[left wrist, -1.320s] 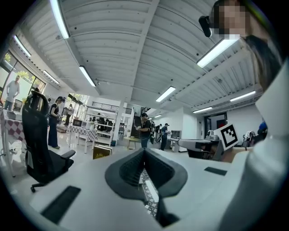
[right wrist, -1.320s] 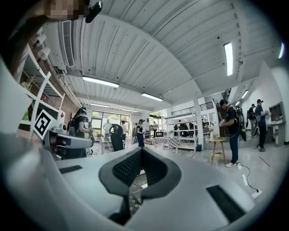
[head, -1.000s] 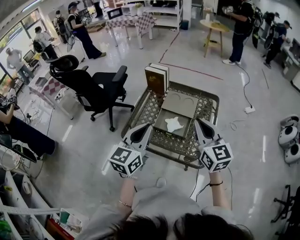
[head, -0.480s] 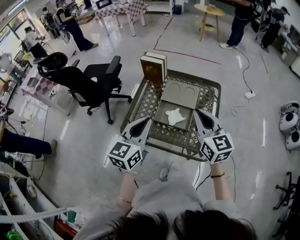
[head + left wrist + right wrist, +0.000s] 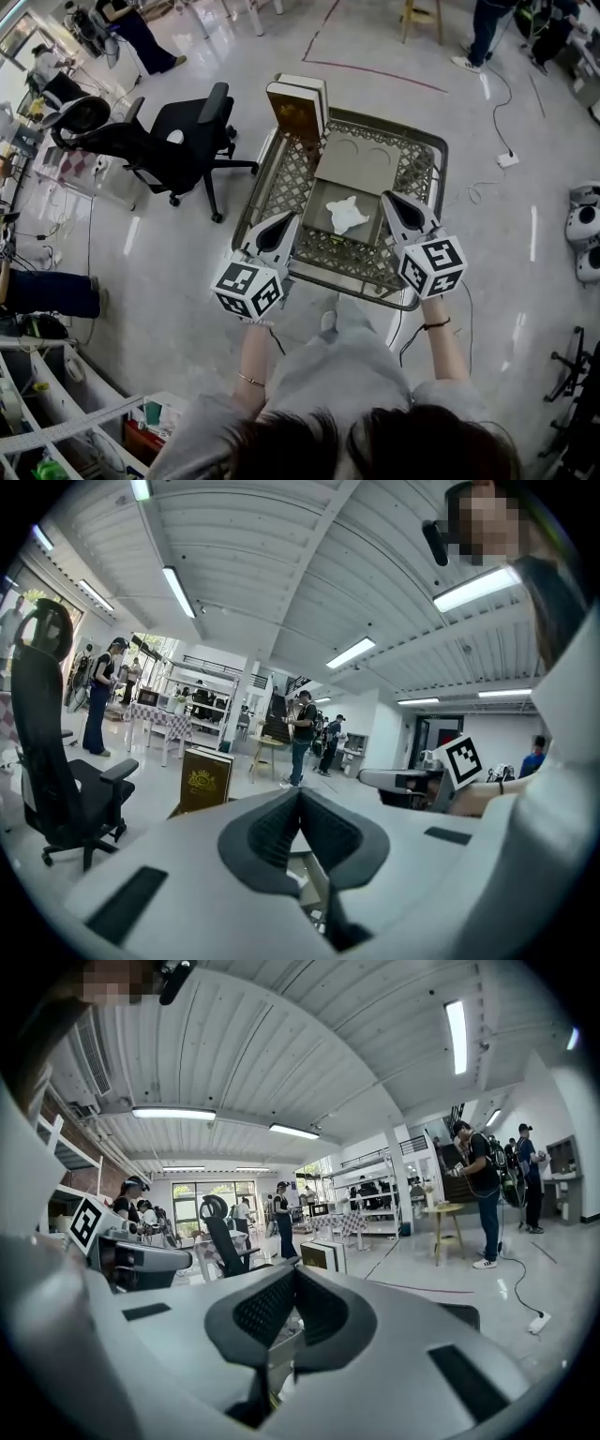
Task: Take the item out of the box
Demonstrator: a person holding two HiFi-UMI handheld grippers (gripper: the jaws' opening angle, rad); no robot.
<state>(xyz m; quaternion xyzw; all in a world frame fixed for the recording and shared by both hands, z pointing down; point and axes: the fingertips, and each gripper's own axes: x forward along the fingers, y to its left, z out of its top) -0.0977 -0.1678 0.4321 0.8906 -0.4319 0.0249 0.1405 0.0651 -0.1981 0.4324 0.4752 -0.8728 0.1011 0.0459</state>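
Closest in, the left tongs [image 5: 284, 221] and right tongs [image 5: 387, 198] are both clenched, nothing between them. The gripper views show each pair pressed tip to tip. They hang over the near part of the mesh bench [image 5: 281, 192]. Only the head view shows the white item [image 5: 347, 214] clearly. It lies in the open box [image 5: 361, 167] on the bench, between the two tips. At the far edge stands a brown case [image 5: 204, 780]. The left gripper view shows its gold emblem, with lettering too small to read. A chair [image 5: 178, 141] sits left of the bench.
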